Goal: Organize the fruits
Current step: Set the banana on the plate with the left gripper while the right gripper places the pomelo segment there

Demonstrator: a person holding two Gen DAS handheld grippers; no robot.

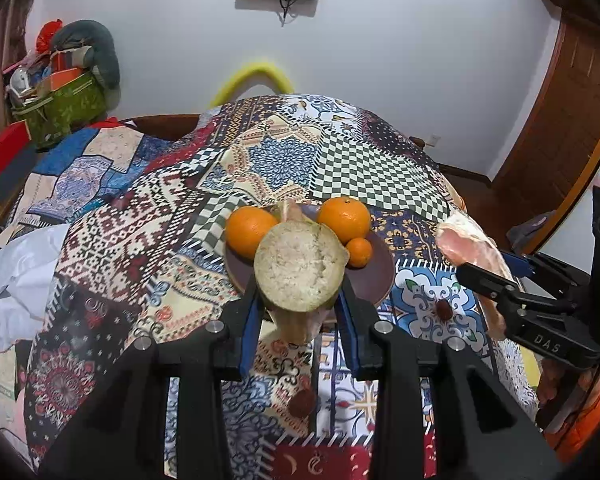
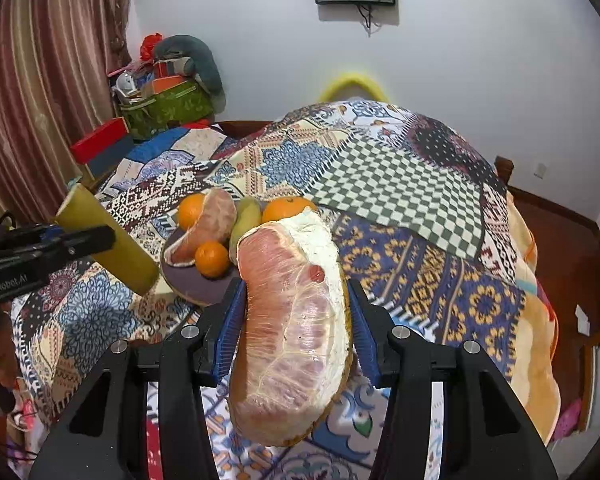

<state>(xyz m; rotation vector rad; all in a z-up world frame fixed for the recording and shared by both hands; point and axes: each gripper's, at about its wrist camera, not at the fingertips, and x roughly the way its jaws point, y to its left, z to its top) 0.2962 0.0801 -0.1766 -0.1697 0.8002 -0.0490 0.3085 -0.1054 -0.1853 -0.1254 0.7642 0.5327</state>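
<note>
While both grippers hang above the patchwork cloth (image 1: 284, 152), each has something clamped between its blue pads. Your left gripper (image 1: 300, 304) sits low in the centre of the left view, its jaws part closed on a stalk (image 1: 300, 268), a greenish-yellow cylinder whose pale, fibrous cut end faces the camera. In the right view that same stalk (image 2: 112, 240) shows at mid left, tilted, held clear of the cloth.

Your right gripper (image 2: 296, 328) fills the lower centre of its view, jaws a little wider, pressing both sides of a pomelo wedge (image 2: 296, 320): peeled, pink flesh with white pith along its right edge. In the left view the wedge (image 1: 466, 246) pokes up at the right edge.

Just beyond both grippers, mid frame, lies a brown plate (image 2: 198, 286) on the cloth. It carries two oranges (image 2: 192, 210), a small tangerine (image 2: 212, 259), a second pomelo piece (image 2: 212, 220) and a green-yellow fruit (image 2: 245, 220) I cannot identify. Two small dark bits (image 1: 444, 309) lie on the cloth near the plate.
</note>
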